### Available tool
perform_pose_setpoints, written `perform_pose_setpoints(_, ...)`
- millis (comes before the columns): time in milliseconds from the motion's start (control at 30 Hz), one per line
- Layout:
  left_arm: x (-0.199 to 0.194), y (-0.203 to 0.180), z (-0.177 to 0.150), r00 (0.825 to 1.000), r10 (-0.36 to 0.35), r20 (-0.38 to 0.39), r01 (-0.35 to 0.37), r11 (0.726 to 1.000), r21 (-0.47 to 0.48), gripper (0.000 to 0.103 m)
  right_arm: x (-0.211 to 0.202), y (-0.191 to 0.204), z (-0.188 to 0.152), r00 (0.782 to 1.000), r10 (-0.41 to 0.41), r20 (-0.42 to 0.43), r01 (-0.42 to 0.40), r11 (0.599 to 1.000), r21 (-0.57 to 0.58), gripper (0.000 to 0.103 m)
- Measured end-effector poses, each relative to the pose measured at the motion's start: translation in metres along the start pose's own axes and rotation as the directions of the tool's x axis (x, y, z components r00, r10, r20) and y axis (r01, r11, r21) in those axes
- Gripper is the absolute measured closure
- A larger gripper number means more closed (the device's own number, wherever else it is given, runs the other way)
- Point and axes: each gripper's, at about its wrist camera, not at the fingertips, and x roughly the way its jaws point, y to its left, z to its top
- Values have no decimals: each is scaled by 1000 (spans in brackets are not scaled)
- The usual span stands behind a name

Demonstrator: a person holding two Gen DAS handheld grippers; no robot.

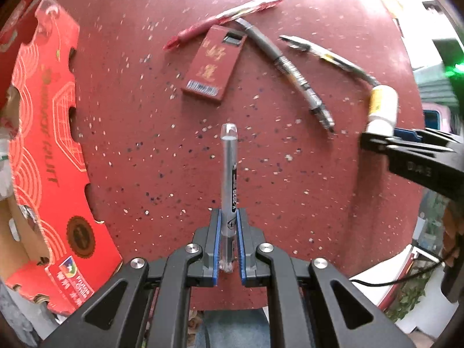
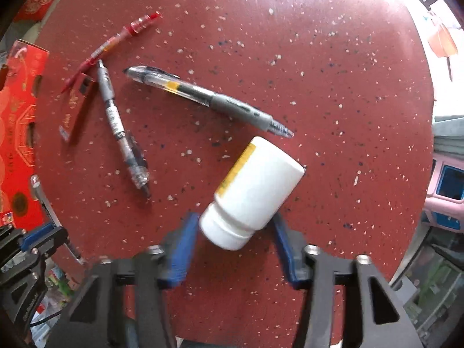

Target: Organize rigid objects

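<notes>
Left wrist view. My left gripper (image 1: 229, 249), bottom centre, is clamped on a clear-capped grey pen (image 1: 229, 179) that points straight up the frame over the red speckled tabletop (image 1: 145, 145). Upper centre: a dark red flat box (image 1: 214, 63) with gold characters; a red pen (image 1: 223, 17) above it, touching its top edge. To the right, a grey pen (image 1: 287, 69) lies diagonally, and a clear-barrelled pen (image 1: 324, 53) lies further right. A red printed carton (image 1: 49, 145) fills the left edge. At the right edge, my right gripper (image 1: 377, 142) with a white bottle (image 1: 382, 104).

Right wrist view. My right gripper (image 2: 232, 240), bottom centre, has its blue pads (image 2: 182, 249) spread to either side of the white bottle's (image 2: 252, 188) cap end; I cannot tell whether they touch it. The bottle lies tilted toward the upper right.
</notes>
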Motion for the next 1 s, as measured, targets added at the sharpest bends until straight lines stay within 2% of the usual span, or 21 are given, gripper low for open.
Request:
perform_pose_setpoints(100,13,12,1,1000,4,-18,-5,998,-67,92,-1,3,2,1000,1,-6,-1,1000,-20,95)
perform_pose_setpoints(200,19,16,-3,1000,5,1,-5,996,-85,90,-5,1,-4,1000,19,-7,-19,1000,-10,95)
perform_pose_setpoints(267,18,14,-6,1000,14,13,-13,998,-67,80,-7,-4,-11,999,53,-10,-53,999,-1,95)
perform_pose_setpoints(333,13,11,-7,999,38,32,-36,997,-67,65,-9,-11,-19,995,103,-15,-102,995,14,94)
perform_pose_setpoints(367,9,10,-9,998,38,51,-35,997,-65,62,-11,-14,-24,992,126,-11,-126,992,28,92)
perform_pose_setpoints(400,4,9,-10,996,39,74,-35,998,-54,50,-13,-19,-27,990,144,-3,-144,988,47,83)
perform_pose_setpoints(433,1,8,-10,995,42,87,-38,998,-46,36,-16,-26,-33,988,153,9,-153,986,64,55)
perform_pose_setpoints(500,-2,8,-11,993,61,102,-57,997,-42,29,-26,-40,-42,988,144,63,-148,986,72,18)
perform_pose_setpoints(600,5,13,-10,995,74,72,-70,996,-58,29,-35,-50,-44,989,115,98,-119,992,31,18)
perform_pose_setpoints(733,13,13,-11,995,89,56,-85,994,-65,29,-43,-45,-29,990,63,126,-63,998,-5,18)
perform_pose_setpoints(800,21,13,-20,992,110,66,-107,993,-45,29,-39,-48,-22,992,71,100,-73,997,20,18)
perform_pose_setpoints(900,28,1,-24,990,126,66,-124,992,-30,29,-30,-64,-14,988,146,53,-153,968,200,18)
perform_pose_setpoints(967,37,-8,-27,990,126,60,-124,992,-35,29,-22,-77,-15,977,211,42,-212,915,342,18)
perform_pose_setpoints(1000,40,-10,-27,990,127,56,-125,992,-35,28,-17,-83,-17,967,251,45,-247,877,413,18)
